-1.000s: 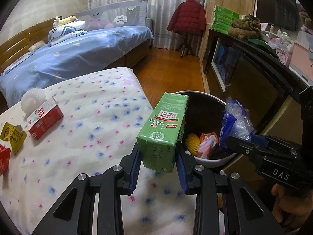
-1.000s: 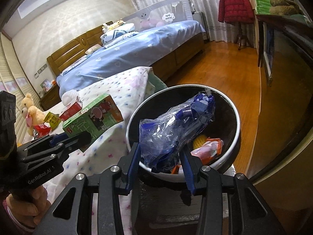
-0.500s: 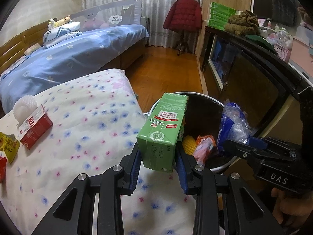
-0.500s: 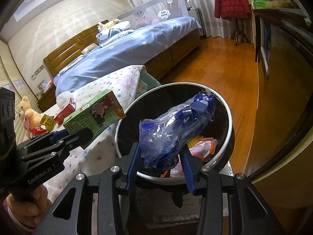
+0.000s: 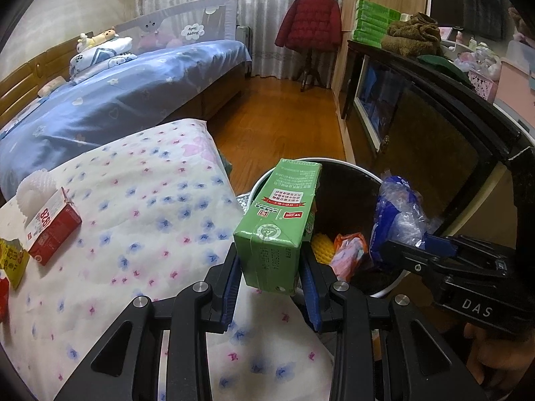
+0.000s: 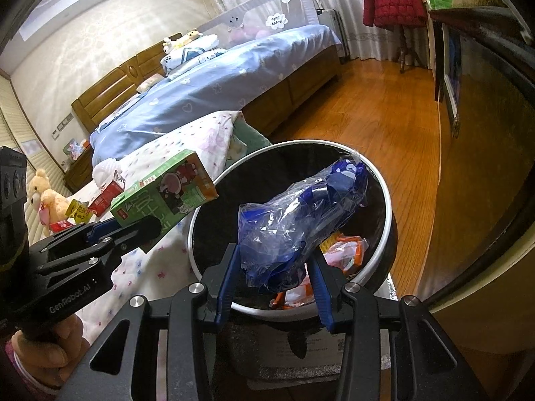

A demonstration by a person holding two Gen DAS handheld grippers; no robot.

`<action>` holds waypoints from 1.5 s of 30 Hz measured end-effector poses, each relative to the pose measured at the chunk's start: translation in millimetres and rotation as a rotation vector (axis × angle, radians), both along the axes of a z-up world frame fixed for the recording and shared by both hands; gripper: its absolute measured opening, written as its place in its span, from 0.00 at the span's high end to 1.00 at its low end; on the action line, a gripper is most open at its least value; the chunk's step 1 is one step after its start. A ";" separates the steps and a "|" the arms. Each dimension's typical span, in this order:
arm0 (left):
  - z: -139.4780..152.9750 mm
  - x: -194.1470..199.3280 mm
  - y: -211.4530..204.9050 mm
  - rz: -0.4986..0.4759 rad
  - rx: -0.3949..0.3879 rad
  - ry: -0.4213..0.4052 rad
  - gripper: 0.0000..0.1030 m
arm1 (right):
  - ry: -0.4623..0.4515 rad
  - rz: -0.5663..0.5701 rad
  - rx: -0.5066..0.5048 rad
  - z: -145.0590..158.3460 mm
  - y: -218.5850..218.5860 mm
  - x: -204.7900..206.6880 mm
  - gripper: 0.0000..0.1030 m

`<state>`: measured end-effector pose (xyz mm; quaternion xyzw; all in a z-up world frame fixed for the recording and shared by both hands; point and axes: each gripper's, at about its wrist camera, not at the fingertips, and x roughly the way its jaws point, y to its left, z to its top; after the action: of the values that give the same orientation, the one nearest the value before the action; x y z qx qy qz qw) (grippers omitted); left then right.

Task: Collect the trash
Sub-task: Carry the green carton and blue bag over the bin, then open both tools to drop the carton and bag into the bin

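While the left hand-held gripper (image 5: 269,272) clamps the green carton (image 5: 279,224) at the bin (image 6: 384,197) rim, not yet over the opening, a release now risks it tipping onto the bed (image 5: 150,207). The right hand-held gripper (image 6: 272,275) grips the blue plastic bag (image 6: 301,220) over the bin; that side is clear.

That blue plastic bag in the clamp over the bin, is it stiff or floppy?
Probably floppy: the blue plastic bag is crumpled and bulges out above the right gripper. It looks thin and partly see-through, so likely light. Let go, it should drop into the bin.
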<state>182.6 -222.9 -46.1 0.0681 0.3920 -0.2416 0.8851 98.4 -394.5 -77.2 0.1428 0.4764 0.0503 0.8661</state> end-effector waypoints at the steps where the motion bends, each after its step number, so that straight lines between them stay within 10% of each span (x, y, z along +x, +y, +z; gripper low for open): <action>1: 0.0 0.3 -0.8 -0.001 0.000 -0.001 0.69 | 0.002 0.001 0.000 0.0 -0.4 0.5 0.60; 25: 3.7 9.0 -7.3 -0.031 -0.031 0.044 0.68 | 0.049 0.017 0.008 -9.5 -5.3 7.4 0.50; 45: 20.7 -28.6 77.5 0.141 -0.082 0.006 0.48 | -0.024 0.021 0.023 13.2 27.3 -4.2 0.32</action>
<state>153.9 -145.4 -25.4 0.0033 0.3882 -0.1945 0.9008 94.3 -367.2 -64.0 0.1469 0.4669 0.0667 0.8694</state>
